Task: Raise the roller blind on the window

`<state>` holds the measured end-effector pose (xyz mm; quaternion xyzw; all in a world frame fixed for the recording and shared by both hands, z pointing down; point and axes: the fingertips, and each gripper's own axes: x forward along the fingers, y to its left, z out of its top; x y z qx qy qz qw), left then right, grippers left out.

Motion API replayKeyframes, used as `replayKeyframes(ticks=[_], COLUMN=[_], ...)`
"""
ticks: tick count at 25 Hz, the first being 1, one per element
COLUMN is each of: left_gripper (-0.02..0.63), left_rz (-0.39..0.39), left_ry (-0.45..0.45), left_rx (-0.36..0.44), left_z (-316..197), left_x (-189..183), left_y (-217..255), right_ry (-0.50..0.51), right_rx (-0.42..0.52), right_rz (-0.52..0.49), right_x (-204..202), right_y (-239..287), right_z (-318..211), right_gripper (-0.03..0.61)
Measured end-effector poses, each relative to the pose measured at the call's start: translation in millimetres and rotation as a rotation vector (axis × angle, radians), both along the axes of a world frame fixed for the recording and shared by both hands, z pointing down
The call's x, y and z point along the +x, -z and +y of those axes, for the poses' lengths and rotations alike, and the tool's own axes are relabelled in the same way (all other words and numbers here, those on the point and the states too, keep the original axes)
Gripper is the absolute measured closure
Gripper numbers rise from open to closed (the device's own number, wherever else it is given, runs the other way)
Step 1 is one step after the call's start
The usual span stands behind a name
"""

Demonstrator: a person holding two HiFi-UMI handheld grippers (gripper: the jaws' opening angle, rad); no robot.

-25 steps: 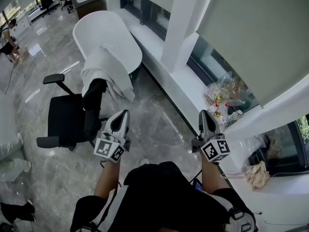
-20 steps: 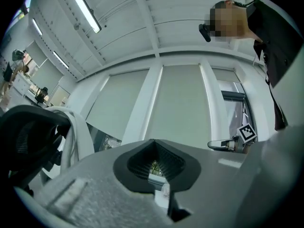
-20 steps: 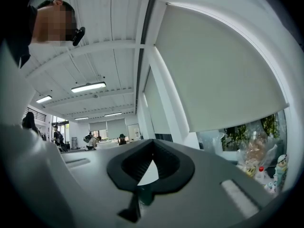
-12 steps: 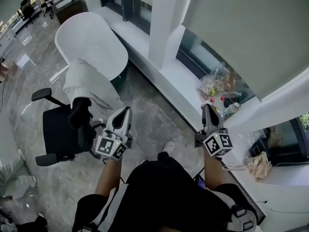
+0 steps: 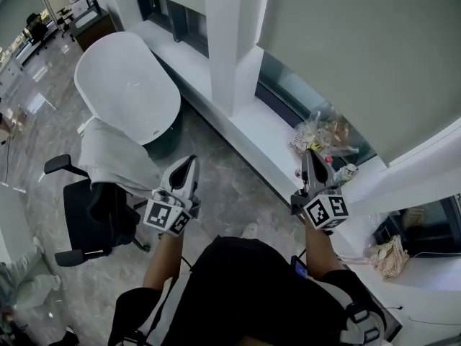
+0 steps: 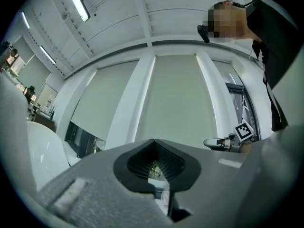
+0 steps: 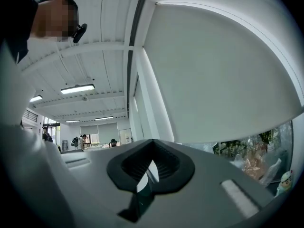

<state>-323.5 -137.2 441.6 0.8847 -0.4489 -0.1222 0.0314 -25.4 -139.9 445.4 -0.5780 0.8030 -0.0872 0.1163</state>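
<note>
A pale grey-green roller blind [image 5: 360, 56] hangs lowered over the window at the right of the head view, with a strip of glass showing under its bottom edge. It also fills the right gripper view [image 7: 213, 75] and the middle of the left gripper view [image 6: 178, 99]. My left gripper [image 5: 189, 166] is held out over the floor, jaws shut and empty. My right gripper [image 5: 310, 157] points at the windowsill below the blind, also shut and empty. No pull cord or chain is visible.
A white pillar [image 5: 230, 34] splits the windows. The sill [image 5: 245, 132] carries plastic bags and small bottles [image 5: 324, 139]. A white oval tub [image 5: 130, 85] and a black office chair [image 5: 97, 207] draped with a white cloth stand at the left on the marble floor.
The person has walked towards the window. The sill, the bags and the blind have drawn closer, and the chair has slid to the left. Both grippers stay shut.
</note>
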Motion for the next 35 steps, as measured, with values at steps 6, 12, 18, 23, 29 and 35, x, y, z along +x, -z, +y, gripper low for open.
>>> replayKeyframes(ticks=[6, 12, 18, 23, 29, 35], left_gripper=[0.614, 0.614, 0.614, 0.614, 0.614, 0.614], left_rz=[-0.018, -0.026, -0.001, -0.001, 0.01, 0.016], left_ry=[-0.087, -0.227, -0.395, -0.57, -0.748, -0.948], left_rx=[0.008, 0.009, -0.004, 0.0, -0.001, 0.005], left_z=[-40, -68, -83, -85, -106, -108], left_x=[57, 138, 224, 279, 341, 409], left_y=[2, 5, 0, -1, -2, 5], right_ry=[-0.065, -0.186, -0.307, -0.448, -0.609, -0.79], right_rx=[0.018, 0.02, -0.012, 0.004, 0.023, 0.041], right_rz=[0.002, -0.02, -0.033, -0.024, 0.003, 0.043], right_x=[48, 114, 162, 193, 225, 251], right_y=[1, 1, -8, 0, 13, 36], right_z=[-14, -3, 13, 33, 47, 71], right_gripper=[0.577, 0.577, 0.577, 0.577, 0.577, 0.577])
